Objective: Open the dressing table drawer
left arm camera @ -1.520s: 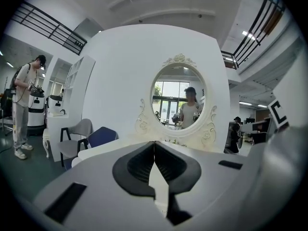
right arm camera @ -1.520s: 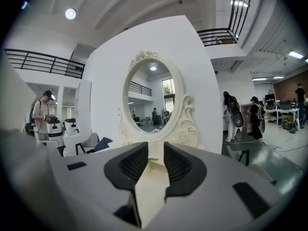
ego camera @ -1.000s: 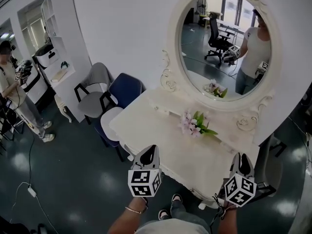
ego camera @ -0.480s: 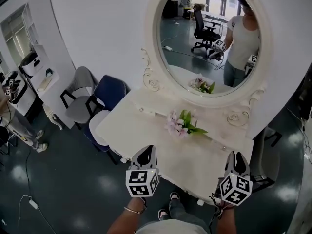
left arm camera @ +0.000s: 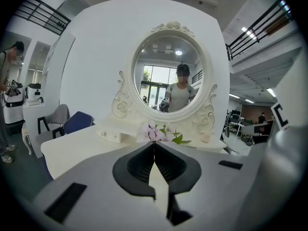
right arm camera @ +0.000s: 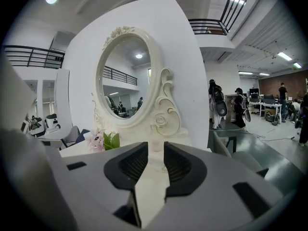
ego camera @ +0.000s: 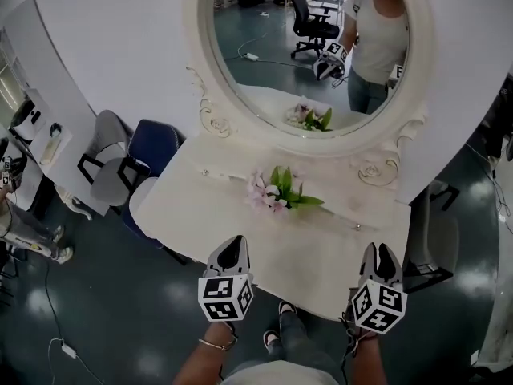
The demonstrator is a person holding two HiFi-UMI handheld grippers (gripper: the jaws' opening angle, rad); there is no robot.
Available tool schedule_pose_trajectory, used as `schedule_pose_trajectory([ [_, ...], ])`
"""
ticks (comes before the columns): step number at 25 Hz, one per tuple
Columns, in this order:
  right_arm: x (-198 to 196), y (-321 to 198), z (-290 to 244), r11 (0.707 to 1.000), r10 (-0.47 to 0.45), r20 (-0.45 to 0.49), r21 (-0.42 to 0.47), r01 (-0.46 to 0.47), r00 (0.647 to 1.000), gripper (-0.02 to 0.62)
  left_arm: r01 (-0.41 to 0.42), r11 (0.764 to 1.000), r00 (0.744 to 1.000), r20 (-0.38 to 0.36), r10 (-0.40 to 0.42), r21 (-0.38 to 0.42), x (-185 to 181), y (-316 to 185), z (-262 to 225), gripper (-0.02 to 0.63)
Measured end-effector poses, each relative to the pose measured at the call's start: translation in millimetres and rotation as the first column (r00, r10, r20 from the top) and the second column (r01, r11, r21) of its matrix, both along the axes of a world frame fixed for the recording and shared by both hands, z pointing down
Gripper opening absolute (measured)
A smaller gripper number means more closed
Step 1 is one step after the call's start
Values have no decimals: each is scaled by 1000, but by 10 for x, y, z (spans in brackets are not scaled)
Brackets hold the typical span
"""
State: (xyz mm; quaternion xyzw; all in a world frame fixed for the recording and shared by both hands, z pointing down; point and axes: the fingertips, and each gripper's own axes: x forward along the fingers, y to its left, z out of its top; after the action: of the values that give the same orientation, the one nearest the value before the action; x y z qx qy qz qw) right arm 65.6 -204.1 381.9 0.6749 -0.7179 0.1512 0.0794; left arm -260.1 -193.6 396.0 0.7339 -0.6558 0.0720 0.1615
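Note:
The white dressing table (ego camera: 192, 211) stands below me under a big oval mirror (ego camera: 304, 46). A low drawer box with small knobs (left arm camera: 109, 136) runs along the tabletop's back, and one knob (ego camera: 204, 172) shows in the head view. The table's front face is hidden under its edge. My left gripper (ego camera: 233, 241) hangs over the front edge, left of middle, its jaws (left arm camera: 154, 144) shut and empty. Over the front edge at the right, my right gripper (ego camera: 377, 249) points at the mirror's scrolled frame. Its jaws (right arm camera: 156, 150) stand open with nothing between them.
A spray of pink flowers (ego camera: 276, 189) lies mid-table near the mirror. A blue chair (ego camera: 151, 147) and a grey chair (ego camera: 108, 171) stand left of the table, another seat (ego camera: 429, 243) at its right. A person (ego camera: 16, 215) stands far left.
Both grippers have sunk and come closer to the table's front edge. In the head view the table and mirror have slid left and upward. Neither gripper's jaws changed.

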Motion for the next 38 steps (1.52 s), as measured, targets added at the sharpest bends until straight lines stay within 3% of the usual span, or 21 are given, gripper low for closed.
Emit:
schedule_pose_trajectory([
  [23,6,-11,1055,982,49,60,-187,-37,997,118,-55,974,997,34,64,-219,139,-11,952,18],
  [38,27,-155,1273,974,67,47,-222,-55,997,121,-36,974,999,22,42,-224,76,-88,1010,18],
])
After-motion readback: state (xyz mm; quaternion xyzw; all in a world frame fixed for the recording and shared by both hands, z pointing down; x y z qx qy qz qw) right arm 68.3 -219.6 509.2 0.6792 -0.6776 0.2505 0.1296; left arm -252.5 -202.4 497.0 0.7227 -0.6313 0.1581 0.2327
